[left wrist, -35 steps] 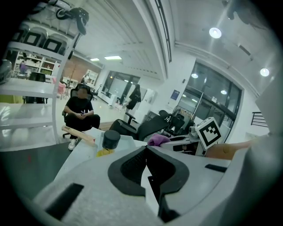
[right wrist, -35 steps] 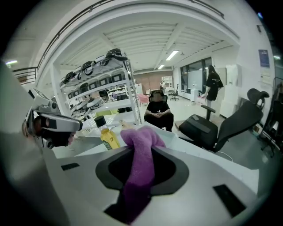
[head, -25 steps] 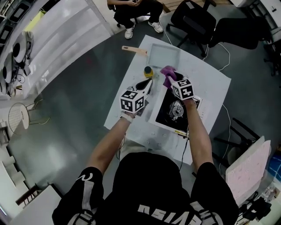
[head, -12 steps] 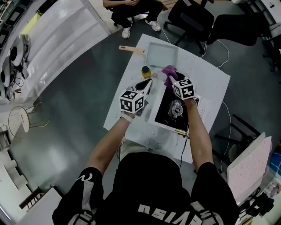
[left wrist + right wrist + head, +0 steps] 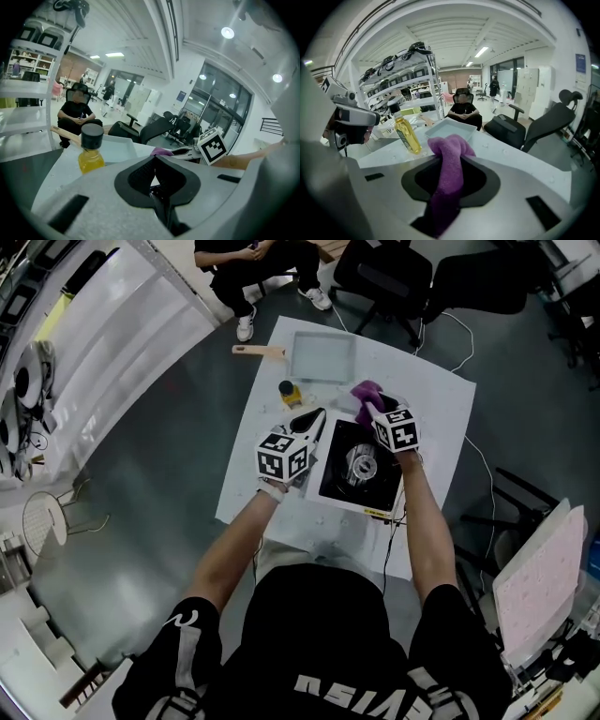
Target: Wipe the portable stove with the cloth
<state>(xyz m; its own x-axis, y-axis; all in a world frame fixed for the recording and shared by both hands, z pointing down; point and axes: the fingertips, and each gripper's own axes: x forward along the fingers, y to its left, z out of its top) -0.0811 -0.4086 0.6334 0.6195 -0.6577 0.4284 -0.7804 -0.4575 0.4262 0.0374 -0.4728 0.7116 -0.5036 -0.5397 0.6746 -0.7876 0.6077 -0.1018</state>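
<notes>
Grey floor, black office chairs, metal shelving

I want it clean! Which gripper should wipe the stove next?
Probably right. The right gripper clamps the purple cloth by the far edge of the stove; the left gripper is shut, empty, beside it.

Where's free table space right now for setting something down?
Bare table right of the portable stove, out to its edge, and the near strip in front of the stove. Crowded on the far side: tray, bottle, cloth.
</notes>
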